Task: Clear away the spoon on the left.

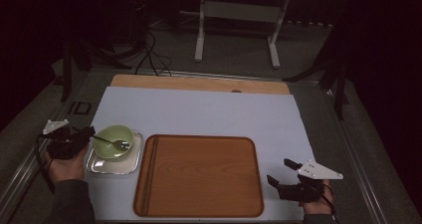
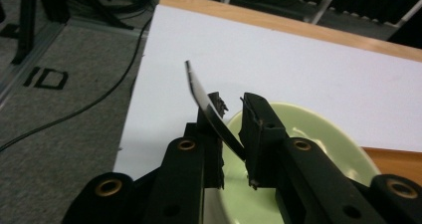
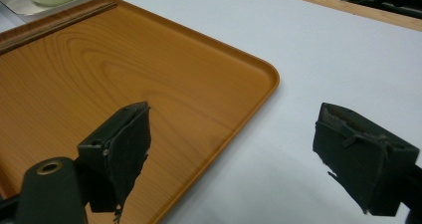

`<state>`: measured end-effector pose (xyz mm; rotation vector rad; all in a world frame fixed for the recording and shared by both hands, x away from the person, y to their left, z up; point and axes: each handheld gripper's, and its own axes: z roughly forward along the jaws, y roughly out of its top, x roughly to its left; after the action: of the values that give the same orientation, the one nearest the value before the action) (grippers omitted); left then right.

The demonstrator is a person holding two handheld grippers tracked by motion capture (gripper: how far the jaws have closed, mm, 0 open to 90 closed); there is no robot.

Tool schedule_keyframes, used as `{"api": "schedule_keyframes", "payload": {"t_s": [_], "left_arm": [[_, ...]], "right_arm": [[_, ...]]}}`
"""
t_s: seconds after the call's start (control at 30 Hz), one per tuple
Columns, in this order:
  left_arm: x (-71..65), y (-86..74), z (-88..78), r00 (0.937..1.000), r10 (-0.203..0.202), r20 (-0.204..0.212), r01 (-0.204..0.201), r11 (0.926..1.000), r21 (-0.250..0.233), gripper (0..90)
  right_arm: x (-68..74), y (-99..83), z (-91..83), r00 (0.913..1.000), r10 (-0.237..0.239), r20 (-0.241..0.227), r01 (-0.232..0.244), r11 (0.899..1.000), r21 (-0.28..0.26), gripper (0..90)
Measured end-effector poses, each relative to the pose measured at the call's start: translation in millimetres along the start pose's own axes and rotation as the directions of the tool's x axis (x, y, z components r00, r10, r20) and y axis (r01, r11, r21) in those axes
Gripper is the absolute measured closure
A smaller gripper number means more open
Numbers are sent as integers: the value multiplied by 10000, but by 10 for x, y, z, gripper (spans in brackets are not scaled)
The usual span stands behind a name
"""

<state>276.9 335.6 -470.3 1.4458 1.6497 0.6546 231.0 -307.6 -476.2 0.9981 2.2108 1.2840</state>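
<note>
Two grippers work over a white table cover point(image 1: 209, 112), seen from above. Largest on it is a wooden tray point(image 1: 199, 176), lying at centre, bare. At the tray's nine o'clock sits a square metal dish point(image 1: 94, 167), and in that dish a green bowl point(image 1: 113, 140). A spoon point(image 1: 112, 142) rests in the bowl, its handle pointing toward nine o'clock. The left gripper point(image 2: 231, 112) meets that handle over the bowl's rim; its jaws, nearly together, pinch the flat handle, which slants up between them toward eleven o'clock. The right gripper point(image 1: 284, 173) waits at the tray's four o'clock, well apart from the spoon, its jaws spread wide over the tray's corner and the cover.
</note>
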Motion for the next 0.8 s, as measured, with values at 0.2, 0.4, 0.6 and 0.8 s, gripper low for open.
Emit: {"api": "schedule_keyframes", "payload": {"t_s": [0.2,0.4,0.6,0.8], "left_arm": [[-153,64,-37,9982,353,494,-339,9990,-300,851],[-346,124,-31,9926,766,938,-723,9962,-486,888],[-545,175,33,9861,1289,1052,-1225,9904,-647,876],[-641,172,100,9848,1373,1065,-1273,9872,-958,854]], "right_arm": [[-1,1,2,10000,-10,4,10,10000,2,146],[1,1,2,10000,-12,-4,12,10000,7,146],[0,2,3,10000,-11,-27,11,10000,1,146],[1,1,5,10000,-24,-41,24,10000,0,146]]}}
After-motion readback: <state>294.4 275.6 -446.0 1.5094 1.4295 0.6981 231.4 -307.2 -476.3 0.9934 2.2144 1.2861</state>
